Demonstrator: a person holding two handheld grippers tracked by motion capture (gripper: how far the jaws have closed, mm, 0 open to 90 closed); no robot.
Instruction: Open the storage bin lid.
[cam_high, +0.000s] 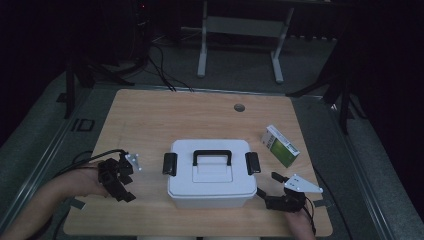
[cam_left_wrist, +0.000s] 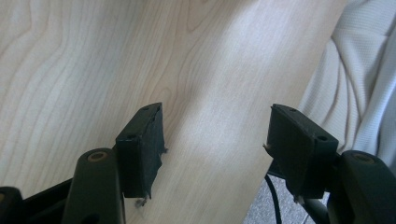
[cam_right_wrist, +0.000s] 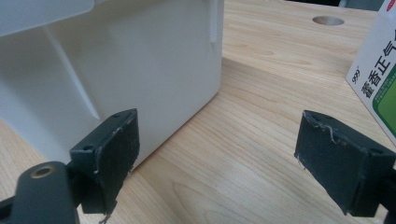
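A white plastic box (cam_high: 210, 175) with a black carrying handle (cam_high: 212, 156) and a black latch on each side sat shut near the front middle of a light wooden table (cam_high: 150, 120), seen from the high view in a dim room. The left gripper (cam_high: 125, 182), held in a hand (cam_high: 82, 181) coming in from the lower left, rested near the table's front left corner, well apart from the box; in the left gripper view its jaws stood wide apart over bare wood with nothing between them, and a fold of pale ribbed fabric (cam_left_wrist: 362, 88) showed at the right edge. The right gripper (cam_high: 270, 192), carrying a grey three-cornered plate on top, lay just beside the box's front right corner. In the right gripper view its jaws were also spread wide and held nothing, the left one close against the box's white wall (cam_right_wrist: 140, 70), though whether it touched could not be told. A small green-and-white carton (cam_high: 280, 145) printed with Chinese characters lay flat on the table to the right of the box, apart from it. A round hole (cam_high: 239, 107) marked the tabletop farther back, and a white frame (cam_high: 240, 35) stood on the floor beyond the table.
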